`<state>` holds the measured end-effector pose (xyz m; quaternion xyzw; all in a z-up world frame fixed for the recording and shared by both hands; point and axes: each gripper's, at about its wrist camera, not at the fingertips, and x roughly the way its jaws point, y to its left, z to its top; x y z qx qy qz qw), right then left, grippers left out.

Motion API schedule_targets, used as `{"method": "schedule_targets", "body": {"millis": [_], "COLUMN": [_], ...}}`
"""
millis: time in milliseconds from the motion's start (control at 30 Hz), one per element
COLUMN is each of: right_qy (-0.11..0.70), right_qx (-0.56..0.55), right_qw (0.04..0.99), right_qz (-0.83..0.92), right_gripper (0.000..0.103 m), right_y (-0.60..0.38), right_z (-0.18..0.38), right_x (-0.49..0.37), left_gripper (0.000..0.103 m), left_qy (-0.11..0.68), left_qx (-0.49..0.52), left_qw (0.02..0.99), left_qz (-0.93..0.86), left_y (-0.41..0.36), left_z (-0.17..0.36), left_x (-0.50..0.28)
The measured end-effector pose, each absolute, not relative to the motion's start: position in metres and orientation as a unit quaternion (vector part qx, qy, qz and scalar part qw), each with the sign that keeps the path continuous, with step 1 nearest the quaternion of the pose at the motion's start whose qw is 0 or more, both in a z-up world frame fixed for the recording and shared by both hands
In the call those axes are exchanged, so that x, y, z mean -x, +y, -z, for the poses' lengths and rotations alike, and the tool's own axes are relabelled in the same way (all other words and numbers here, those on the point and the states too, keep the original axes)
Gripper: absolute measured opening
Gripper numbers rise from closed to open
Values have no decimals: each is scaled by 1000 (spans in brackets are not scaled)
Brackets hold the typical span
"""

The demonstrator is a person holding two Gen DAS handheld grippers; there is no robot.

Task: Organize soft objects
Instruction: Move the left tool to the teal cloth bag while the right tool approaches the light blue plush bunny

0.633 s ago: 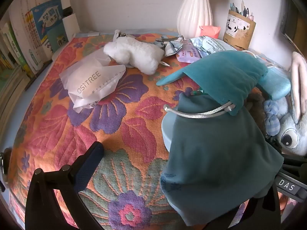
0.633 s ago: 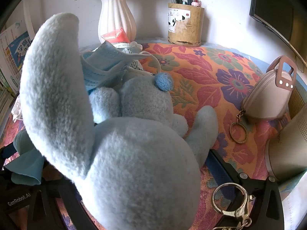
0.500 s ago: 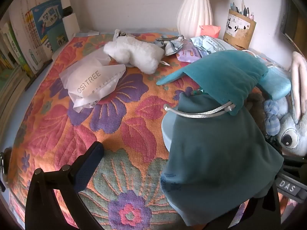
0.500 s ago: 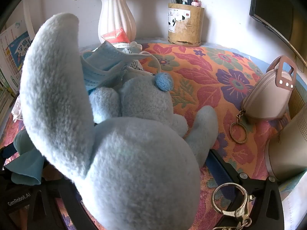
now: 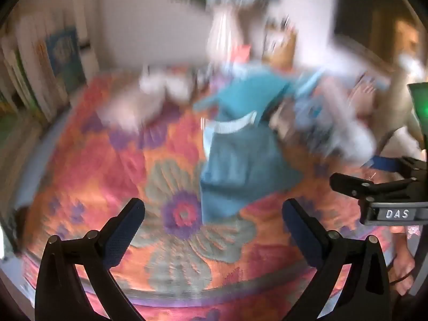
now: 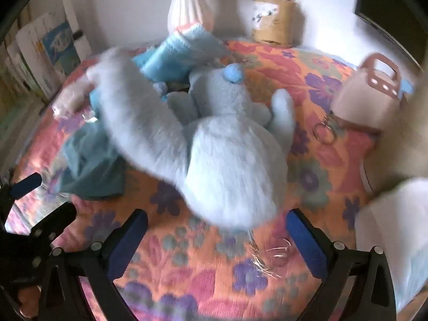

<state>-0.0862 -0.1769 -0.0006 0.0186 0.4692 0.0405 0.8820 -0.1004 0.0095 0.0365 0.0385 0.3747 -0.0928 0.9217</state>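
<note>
In the left wrist view, badly blurred, books (image 5: 40, 80) stand along the far left edge of the floral cloth (image 5: 88, 165); a white blur (image 5: 149, 93), too smeared to name, lies near the back; the left gripper (image 5: 214, 222) hangs over bare cloth with its jaws spread wide and nothing between them; just beyond it a teal cloth (image 5: 235, 160) lies draped over a pale rim (image 5: 230, 127); behind that rise a white vase (image 5: 227, 26) and a brown pen holder (image 5: 281, 48); to the right the plush (image 5: 347, 133) is a pale smear, touching the teal cloth's right side as far as can be told; at the far right edge the right gripper (image 5: 379, 176) shows side-on, with a hand (image 5: 401, 262) below it.

In the right wrist view, the left gripper (image 6: 37, 200) shows at the lower left, beside the teal cloth (image 6: 91, 165); the plush (image 6: 222, 160), pale blue and long-eared, lies on the floral cloth (image 6: 315, 85) with one ear stretched left over the teal cloth; the right gripper (image 6: 216, 235) sits just short of the plush, jaws wide apart, holding nothing; a key ring (image 6: 278, 251) lies on the cloth between its fingers; the vase (image 6: 190, 8) and pen holder (image 6: 272, 24) stand at the back; a beige purse (image 6: 366, 99) sits at the right, apart from the plush.
</note>
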Motion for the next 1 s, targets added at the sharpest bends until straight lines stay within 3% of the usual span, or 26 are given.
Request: {"method": "schedule_targets", "body": {"millis": [167,267,400,700,1000], "right_qy": [310,232,264,326,331], "right_qx": [-12,-7,-56,-39,-59], "right_qw": [950,973,959,942,939], "right_qz": [-31,-21,-81,-68,-65], "right_gripper": [103,103,103,103,103], "right_y": [-173,-169,-172,-166,-176], "right_z": [-60,-83,-71,-30,-25], "right_x": [128,134,97,76,77], "left_gripper": [102,102,102,102,102], "left_qy": [288,258,278,329,344], "left_qx": [11,48,78,103,93], "left_qw": [954,961,953,934,929], "left_qz": [86,89,91,92,97], "left_y": [21,27,18,25,23], "left_z": [-74,-70,-50,-32,-30], "left_x": [93,83,72,54,52]}}
